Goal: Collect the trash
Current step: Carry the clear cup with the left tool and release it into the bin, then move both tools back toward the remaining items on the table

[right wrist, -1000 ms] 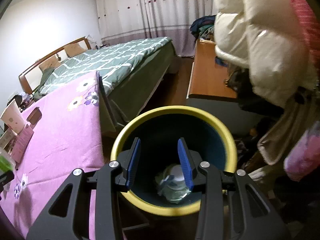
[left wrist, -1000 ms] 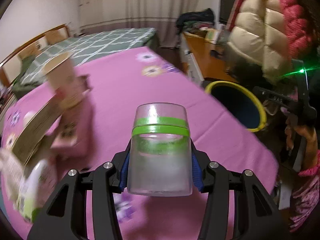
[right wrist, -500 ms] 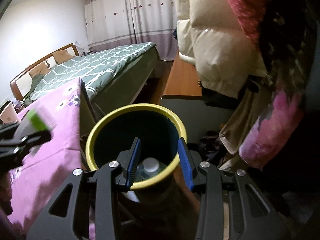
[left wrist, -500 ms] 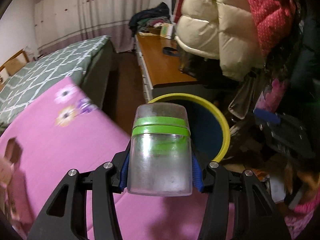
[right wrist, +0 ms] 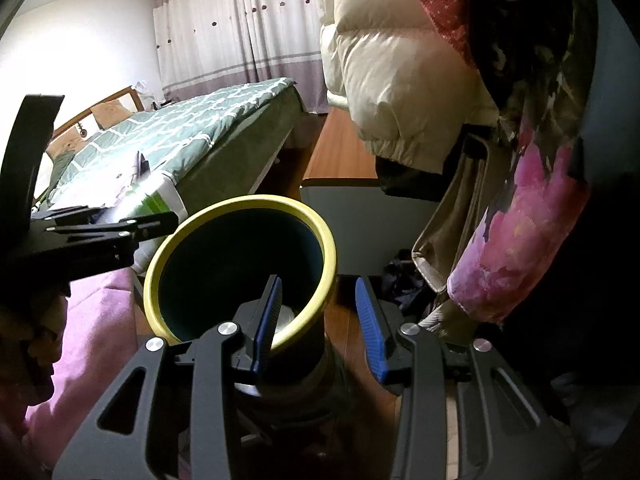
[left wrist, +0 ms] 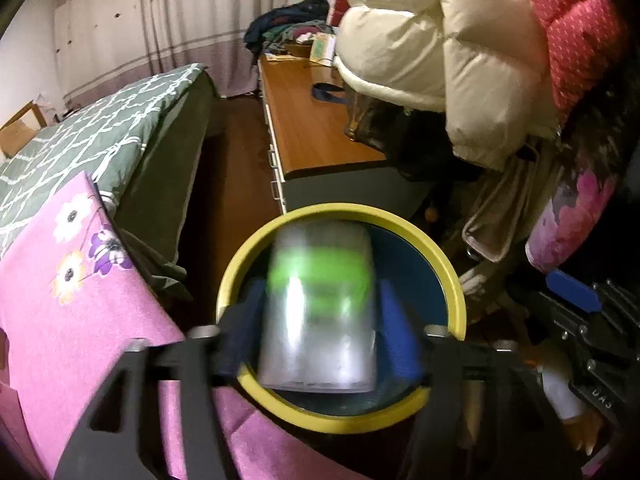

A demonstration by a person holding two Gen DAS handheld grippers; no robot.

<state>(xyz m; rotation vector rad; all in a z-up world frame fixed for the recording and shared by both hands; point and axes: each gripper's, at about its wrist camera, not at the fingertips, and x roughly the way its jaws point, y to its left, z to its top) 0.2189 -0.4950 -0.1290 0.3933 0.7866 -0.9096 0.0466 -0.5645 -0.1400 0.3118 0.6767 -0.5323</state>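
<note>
A clear plastic jar with a green band (left wrist: 318, 308) is blurred between the fingers of my left gripper (left wrist: 320, 336), right over the yellow-rimmed, dark blue trash bin (left wrist: 452, 280). The fingers stand apart from the jar's sides, so the left gripper is open and the jar looks loose. In the right wrist view the bin (right wrist: 328, 252) stands just ahead, the jar (right wrist: 160, 204) and left gripper (right wrist: 100, 232) at its left rim. My right gripper (right wrist: 316, 320) is open and empty over the bin's near right rim. Pale trash (right wrist: 286, 314) lies inside the bin.
The pink flowered tablecloth (left wrist: 72, 320) borders the bin on the left. A bed with a green checked cover (left wrist: 100, 132) lies behind. A wooden-topped cabinet (left wrist: 312, 128) and hanging puffy jackets (left wrist: 440, 60) crowd the right side.
My left gripper has swung from the pink table to above the bin and opened, letting the jar go. My right gripper has drawn back toward the bin's right rim.
</note>
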